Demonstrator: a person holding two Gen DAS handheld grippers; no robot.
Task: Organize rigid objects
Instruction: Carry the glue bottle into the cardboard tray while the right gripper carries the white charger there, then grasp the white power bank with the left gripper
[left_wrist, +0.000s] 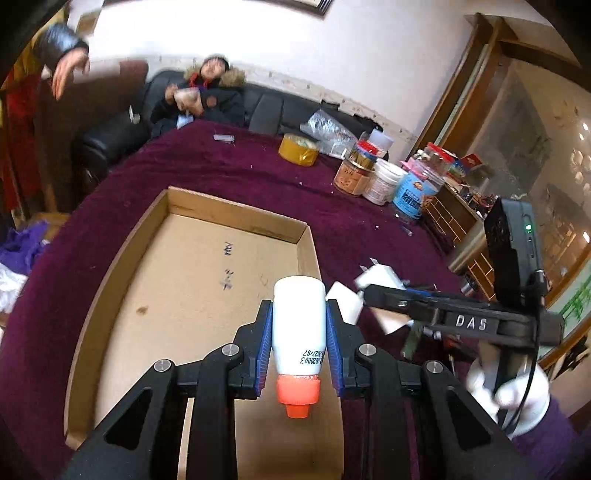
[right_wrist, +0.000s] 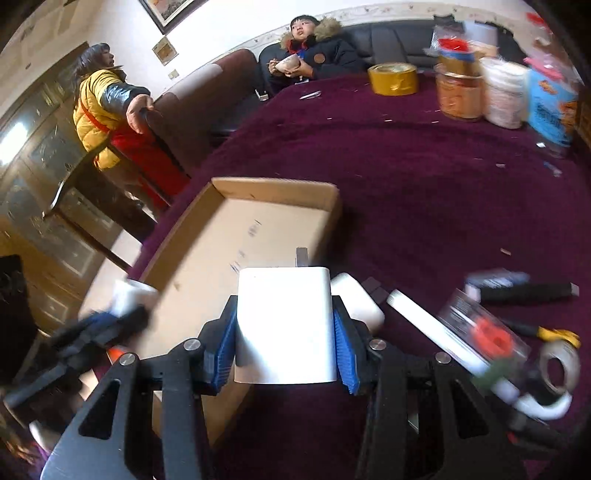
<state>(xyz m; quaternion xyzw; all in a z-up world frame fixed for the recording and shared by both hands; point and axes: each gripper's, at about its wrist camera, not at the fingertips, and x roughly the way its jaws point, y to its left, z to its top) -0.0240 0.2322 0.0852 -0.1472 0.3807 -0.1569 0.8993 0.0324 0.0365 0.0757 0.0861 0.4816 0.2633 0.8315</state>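
Observation:
My left gripper (left_wrist: 299, 314) is shut on a white glue bottle (left_wrist: 299, 325) with an orange cap that points back at the camera. It hangs over the right side of a shallow cardboard tray (left_wrist: 122, 258). My right gripper (right_wrist: 286, 314) is shut on a white power adapter (right_wrist: 286, 325) with metal prongs at its far end, held just right of the tray (right_wrist: 192, 229). In the left wrist view the right gripper (left_wrist: 373, 286) shows to the right with the adapter (left_wrist: 376, 277). In the right wrist view the left gripper (right_wrist: 122, 314) is a blur at the left.
The tray lies on a maroon cloth table (right_wrist: 424, 177). Jars and tubs (right_wrist: 480, 92) and a tape roll (right_wrist: 393, 78) stand at the far side. A white box (right_wrist: 356, 299), a white tube (right_wrist: 428, 325), a tape dispenser (right_wrist: 554, 373) and tools lie at the right. Two people are beyond the table.

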